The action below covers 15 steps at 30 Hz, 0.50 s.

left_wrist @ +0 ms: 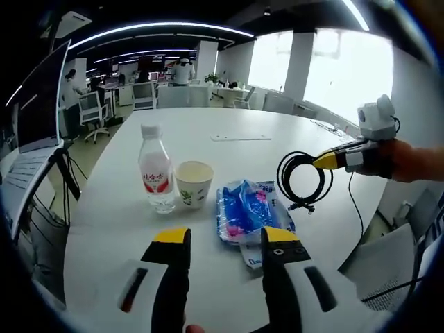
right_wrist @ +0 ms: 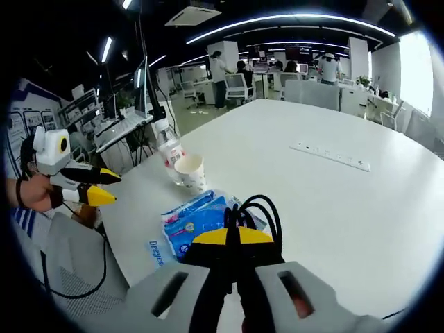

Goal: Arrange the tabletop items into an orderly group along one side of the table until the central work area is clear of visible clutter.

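On the white table (left_wrist: 104, 229) a clear water bottle (left_wrist: 156, 173) with a red label stands next to a paper cup (left_wrist: 193, 182). A blue tissue packet (left_wrist: 250, 211) lies just right of them. My left gripper (left_wrist: 226, 239) hovers open in front of the packet, holding nothing. My right gripper (left_wrist: 331, 160) comes in from the right, shut on a coiled black cable (left_wrist: 302, 179) lifted off the table. In the right gripper view the right gripper (right_wrist: 232, 237) pinches the cable (right_wrist: 255, 208) above the packet (right_wrist: 194, 218), with the cup (right_wrist: 191, 172), bottle (right_wrist: 168, 151) and open left gripper (right_wrist: 104, 186) beyond.
A white power strip (left_wrist: 239, 137) (right_wrist: 329, 156) lies farther out on the table. A monitor (left_wrist: 41, 104) on a stand is at the table's left edge. Office chairs (left_wrist: 91, 111), desks and people fill the background. A broad bare stretch of the table (right_wrist: 333, 222) extends right.
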Motion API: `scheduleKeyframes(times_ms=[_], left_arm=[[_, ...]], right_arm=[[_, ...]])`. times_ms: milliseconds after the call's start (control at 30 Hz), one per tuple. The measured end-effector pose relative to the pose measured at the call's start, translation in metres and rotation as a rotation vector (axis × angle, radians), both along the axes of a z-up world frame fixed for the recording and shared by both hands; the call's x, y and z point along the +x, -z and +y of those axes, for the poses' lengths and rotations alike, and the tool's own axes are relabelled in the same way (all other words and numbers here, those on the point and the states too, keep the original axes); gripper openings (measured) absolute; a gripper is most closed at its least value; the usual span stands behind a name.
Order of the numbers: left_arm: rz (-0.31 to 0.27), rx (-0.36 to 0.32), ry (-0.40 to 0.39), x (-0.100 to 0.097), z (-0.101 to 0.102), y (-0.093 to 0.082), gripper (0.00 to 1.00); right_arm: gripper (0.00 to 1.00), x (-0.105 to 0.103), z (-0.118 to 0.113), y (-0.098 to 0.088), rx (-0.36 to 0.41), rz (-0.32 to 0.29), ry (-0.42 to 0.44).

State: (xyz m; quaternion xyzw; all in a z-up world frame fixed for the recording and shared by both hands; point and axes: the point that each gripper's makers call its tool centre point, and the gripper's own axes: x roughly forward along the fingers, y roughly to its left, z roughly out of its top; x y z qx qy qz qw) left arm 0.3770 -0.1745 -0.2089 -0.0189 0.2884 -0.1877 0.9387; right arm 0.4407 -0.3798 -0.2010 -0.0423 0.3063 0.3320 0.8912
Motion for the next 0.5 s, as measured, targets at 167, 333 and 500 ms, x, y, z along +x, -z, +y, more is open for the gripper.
scheduleKeyframes(times_ms=[167,333,500], left_arm=[[-0.003,0.001,0.007,0.003,-0.003,-0.002,0.4],[-0.004,0.0,0.012,0.004,-0.005,-0.002,0.4],[-0.001,0.002,0.017,0.003,-0.007,-0.001,0.39]], right_arm=[[0.0,-0.004,-0.021,0.0,-0.004,0.001,0.042],[0.0,-0.01,-0.037,0.002,-0.009,0.007,0.073],[0.0,-0.017,-0.05,0.007,-0.007,0.02,0.103]])
